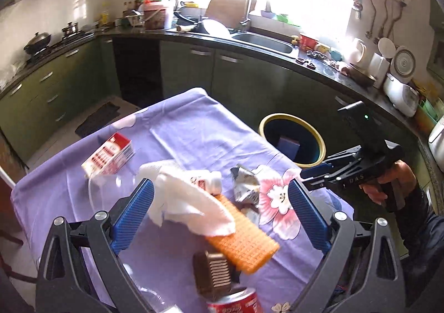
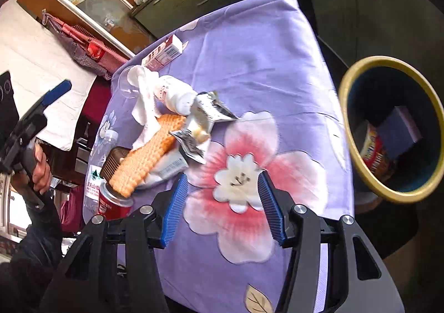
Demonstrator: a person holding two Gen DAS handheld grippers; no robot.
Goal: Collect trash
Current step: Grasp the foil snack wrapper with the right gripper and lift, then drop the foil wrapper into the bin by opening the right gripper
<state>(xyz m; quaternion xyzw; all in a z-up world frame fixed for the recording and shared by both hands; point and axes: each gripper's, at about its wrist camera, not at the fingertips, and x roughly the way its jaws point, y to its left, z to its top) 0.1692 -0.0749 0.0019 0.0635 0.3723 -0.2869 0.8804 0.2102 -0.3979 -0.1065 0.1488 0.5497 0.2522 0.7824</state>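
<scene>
Both the left gripper [image 1: 220, 211] and the right gripper [image 2: 222, 206] gape empty.

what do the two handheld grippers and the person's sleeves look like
Both grippers are black frames with silver round bolts at the joints and ribbed blue pads on the fingers. The right gripper has a pistol-style handle, faint lettering on its side and a small green light on the black block above. The left gripper looks the same. Both sleeves are dark.
</scene>
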